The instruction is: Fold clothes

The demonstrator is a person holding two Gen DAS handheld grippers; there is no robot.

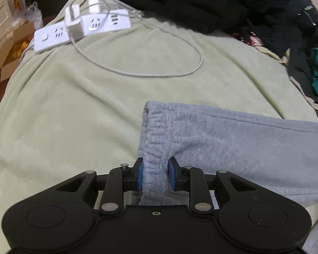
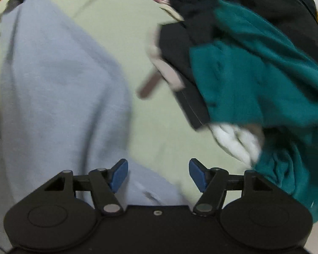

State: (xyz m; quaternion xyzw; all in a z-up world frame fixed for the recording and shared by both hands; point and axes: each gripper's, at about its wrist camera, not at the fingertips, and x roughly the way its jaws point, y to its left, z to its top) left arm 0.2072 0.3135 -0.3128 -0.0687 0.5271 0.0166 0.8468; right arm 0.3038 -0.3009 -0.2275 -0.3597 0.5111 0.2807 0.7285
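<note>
Grey-blue fleece trousers [image 1: 222, 144] lie on a pale green blanket [image 1: 84, 105], the elastic waistband toward the left. My left gripper [image 1: 156, 174] is shut on that waistband, the cloth bunched between its blue pads. In the right wrist view the same grey-blue trousers [image 2: 59, 80] spread over the left half of the picture, blurred. My right gripper [image 2: 158, 174] stands open above the blanket [image 2: 156, 114] beside the trousers' edge, with nothing pinched between its blue fingers.
Two white power strips [image 1: 82, 27] with plugs and a looping white cable [image 1: 159, 72] lie far left on the blanket. A pile of black clothes [image 1: 212, 6] fills the back right. Teal [image 2: 260, 74], black and white garments [image 2: 237, 141] are heaped to the right. Cardboard boxes [image 1: 8, 53] stand beyond the bed's left edge.
</note>
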